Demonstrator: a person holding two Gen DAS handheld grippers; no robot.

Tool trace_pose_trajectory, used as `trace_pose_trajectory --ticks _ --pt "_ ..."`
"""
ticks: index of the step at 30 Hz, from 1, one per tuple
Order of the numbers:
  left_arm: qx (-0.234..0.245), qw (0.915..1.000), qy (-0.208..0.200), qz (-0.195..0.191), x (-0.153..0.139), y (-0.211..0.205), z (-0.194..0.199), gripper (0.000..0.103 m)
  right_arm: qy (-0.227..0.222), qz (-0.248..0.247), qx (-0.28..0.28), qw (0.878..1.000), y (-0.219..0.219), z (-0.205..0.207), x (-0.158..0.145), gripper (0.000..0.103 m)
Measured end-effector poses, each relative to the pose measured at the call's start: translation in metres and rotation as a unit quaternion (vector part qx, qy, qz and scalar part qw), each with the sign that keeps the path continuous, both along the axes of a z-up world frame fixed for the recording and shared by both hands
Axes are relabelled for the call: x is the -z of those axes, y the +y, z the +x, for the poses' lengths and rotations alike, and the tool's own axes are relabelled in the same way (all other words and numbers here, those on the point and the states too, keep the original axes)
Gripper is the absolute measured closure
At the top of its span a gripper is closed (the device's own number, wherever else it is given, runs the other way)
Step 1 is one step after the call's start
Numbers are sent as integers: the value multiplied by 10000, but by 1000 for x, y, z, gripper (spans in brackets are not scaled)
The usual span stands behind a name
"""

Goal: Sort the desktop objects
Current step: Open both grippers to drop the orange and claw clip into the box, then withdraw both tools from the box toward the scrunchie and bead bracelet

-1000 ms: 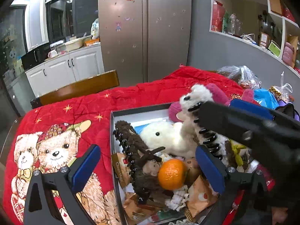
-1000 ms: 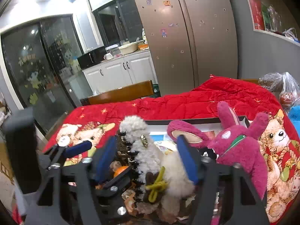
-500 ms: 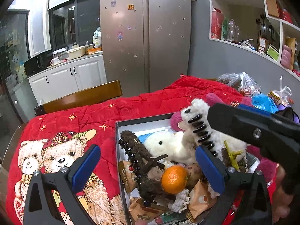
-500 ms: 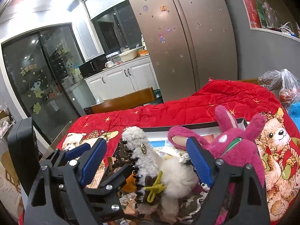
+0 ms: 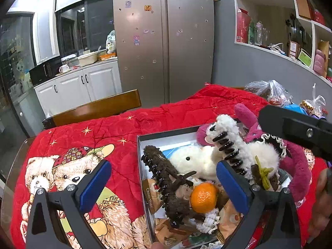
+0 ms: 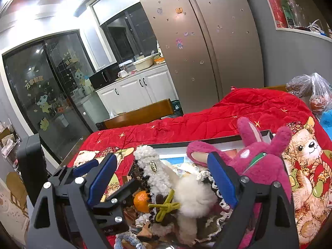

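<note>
A red teddy-bear quilt (image 5: pixel 166 116) covers the table, bearing an open box (image 5: pixel 139 155) of toys.

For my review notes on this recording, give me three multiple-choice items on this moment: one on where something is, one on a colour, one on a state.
1. Where is the orange?
A. in the box
B. on the chair
C. on the shelf

2. What colour is the bunny toy?
A. blue
B. pink
C. green

3. How does the right hand-held gripper stand?
A. shut on the orange
B. shut on the bunny toy
C. open

Answers:
1 A: it lies among the toys inside the box.
2 B: its ears and body are pink.
3 C: its blue pads stand wide apart, pressing nothing; the jaws have just been opening above the white hair clip.
</note>
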State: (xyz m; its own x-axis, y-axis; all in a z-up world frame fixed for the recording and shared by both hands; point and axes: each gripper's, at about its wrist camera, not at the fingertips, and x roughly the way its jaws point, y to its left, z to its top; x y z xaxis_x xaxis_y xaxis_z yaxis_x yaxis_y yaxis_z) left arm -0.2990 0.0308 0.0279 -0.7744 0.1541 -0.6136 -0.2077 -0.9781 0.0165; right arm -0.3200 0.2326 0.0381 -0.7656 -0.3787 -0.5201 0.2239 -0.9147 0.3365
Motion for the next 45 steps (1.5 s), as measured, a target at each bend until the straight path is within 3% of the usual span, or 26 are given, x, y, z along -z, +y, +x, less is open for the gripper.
trace_pose_trajectory --ticks 6,13,20,26,32,37,42,45 --pt "-109 9997 25 197 -10 -11 3 0 147 27 52 9999 8 9 -13 13" --pt "-163 9991 241 307 -41 -15 30 0 471 -211 -13 9987 14 32 -41 13" --pt "-129 9984 430 358 -69 -15 72 0 952 -124 -13 9954 22 81 -77 6" --pt "-146 9983 393 400 -68 -15 97 0 1179 -64 193 9928 46 121 -91 5" --pt "-166 9992 157 334 -40 -11 113 0 1021 156 231 9944 62 146 -71 5" --pt "-160 9992 -4 362 -9 -7 120 0 757 342 190 9964 66 154 -37 5" --pt "-134 9987 -246 424 24 -7 114 0 273 566 103 9980 65 146 8 5" --pt "-166 9989 -399 160 41 -4 109 0 -97 663 43 9977 64 137 34 6"
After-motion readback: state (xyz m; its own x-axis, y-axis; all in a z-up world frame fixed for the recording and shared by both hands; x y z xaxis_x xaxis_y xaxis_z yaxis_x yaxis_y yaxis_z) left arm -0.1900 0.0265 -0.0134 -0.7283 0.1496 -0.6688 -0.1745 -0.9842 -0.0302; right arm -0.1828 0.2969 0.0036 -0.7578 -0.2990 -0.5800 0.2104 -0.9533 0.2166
